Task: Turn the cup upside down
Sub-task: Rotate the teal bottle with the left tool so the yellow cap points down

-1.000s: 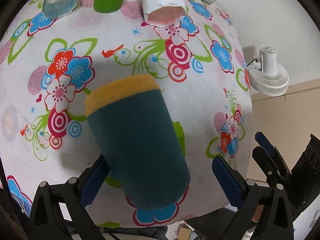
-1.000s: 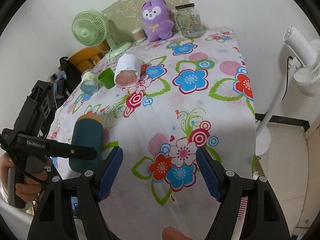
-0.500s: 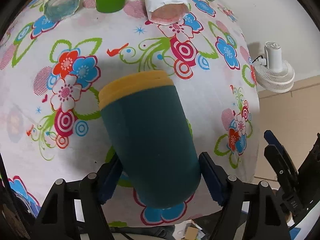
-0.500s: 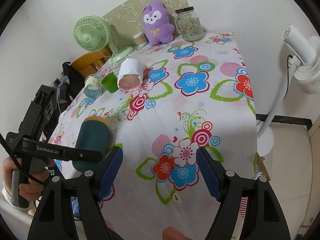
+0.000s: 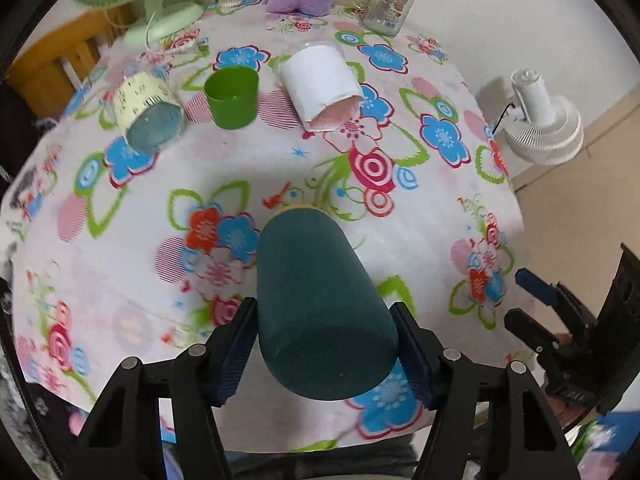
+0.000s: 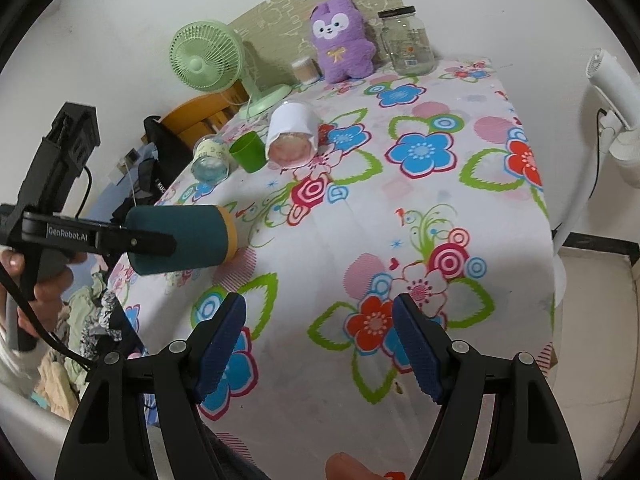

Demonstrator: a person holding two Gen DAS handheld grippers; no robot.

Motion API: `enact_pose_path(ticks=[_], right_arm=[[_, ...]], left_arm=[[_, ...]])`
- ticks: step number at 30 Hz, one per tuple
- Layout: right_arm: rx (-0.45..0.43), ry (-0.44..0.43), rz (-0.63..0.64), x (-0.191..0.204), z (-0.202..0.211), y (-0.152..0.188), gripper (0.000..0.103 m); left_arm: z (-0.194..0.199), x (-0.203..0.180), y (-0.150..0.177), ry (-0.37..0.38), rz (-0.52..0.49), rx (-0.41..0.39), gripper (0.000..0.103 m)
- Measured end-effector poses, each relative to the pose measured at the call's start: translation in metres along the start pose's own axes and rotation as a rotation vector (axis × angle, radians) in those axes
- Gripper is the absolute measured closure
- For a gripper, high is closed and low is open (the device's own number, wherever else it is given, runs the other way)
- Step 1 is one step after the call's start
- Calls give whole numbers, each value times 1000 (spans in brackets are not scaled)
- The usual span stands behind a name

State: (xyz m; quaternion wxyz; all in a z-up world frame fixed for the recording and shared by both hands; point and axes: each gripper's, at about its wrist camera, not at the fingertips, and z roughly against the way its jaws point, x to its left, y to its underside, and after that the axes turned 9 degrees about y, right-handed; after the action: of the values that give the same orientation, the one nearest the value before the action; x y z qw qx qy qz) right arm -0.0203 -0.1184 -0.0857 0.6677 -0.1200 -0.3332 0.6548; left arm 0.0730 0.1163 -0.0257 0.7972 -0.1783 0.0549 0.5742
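A dark teal cup with a yellow rim band is clamped between the blue pads of my left gripper. It is lifted off the floral tablecloth and lies about horizontal, its base toward the camera and its rim pointing away. In the right wrist view the cup hangs level above the table's left edge, yellow rim to the right, held by the left gripper. My right gripper is open and empty above the near part of the table.
On the floral table a white cup and a glass cup lie on their sides, with a green cup upright between them. A green fan, purple plush and glass jar stand at the back. A white fan stands beside the table.
My left gripper closed on the teal cup, lifted it off the cloth and tipped it toward horizontal. The right gripper stayed open and about in place.
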Motion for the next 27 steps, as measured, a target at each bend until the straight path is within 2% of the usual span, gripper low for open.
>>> enact_pose_path(ticks=[15, 20, 27], right_arm=[[31, -41, 112, 50, -14, 11, 25], [31, -26, 147, 63, -16, 13, 25], [22, -15, 178, 75, -15, 14, 25]], left_arm=[[50, -14, -11, -86, -161, -4, 41], [50, -16, -10, -85, -172, 1, 42], [34, -5, -8, -67, -149, 48, 42]])
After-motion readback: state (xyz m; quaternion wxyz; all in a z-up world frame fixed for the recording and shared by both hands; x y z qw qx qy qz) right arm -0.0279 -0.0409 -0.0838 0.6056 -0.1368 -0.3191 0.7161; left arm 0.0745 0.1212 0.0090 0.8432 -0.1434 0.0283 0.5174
